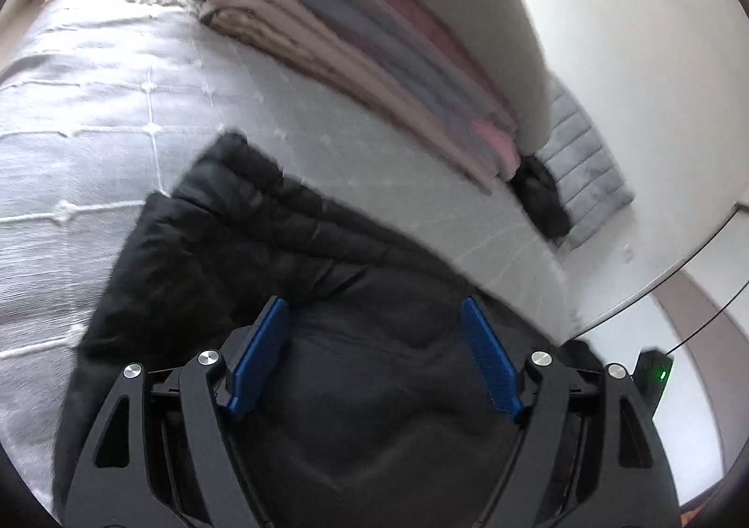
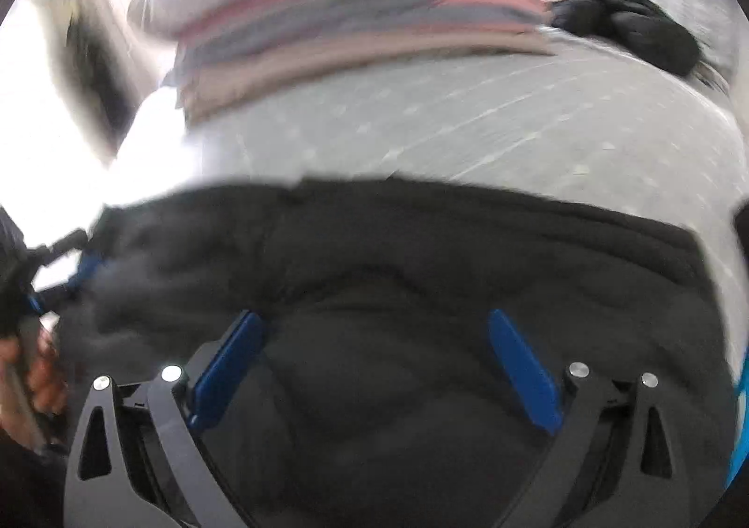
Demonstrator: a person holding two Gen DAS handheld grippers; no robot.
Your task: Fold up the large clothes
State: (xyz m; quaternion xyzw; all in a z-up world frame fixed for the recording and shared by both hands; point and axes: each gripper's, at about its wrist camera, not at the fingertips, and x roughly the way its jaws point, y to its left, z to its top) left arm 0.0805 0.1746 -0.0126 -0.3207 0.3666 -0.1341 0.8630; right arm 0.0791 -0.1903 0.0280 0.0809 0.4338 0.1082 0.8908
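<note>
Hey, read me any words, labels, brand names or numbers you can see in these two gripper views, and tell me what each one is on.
None can be read.
black puffer jacket: no logo or tag showing.
stack of folded clothes: no labels visible.
white bedspread: only a stitched pattern.
small black device: a green light, no lettering legible.
The right wrist view is too blurred for any text.

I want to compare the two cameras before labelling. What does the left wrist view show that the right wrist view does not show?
Only the left wrist view: a grey ribbed rug on the floor beside the bed, and a black device with a green light at the right edge.

Only the right wrist view: the left gripper at the jacket's left edge, and a hand low on the left.

Both: the black puffer jacket on the white bedspread, the stack of folded clothes, and a second dark garment near the stack.
</note>
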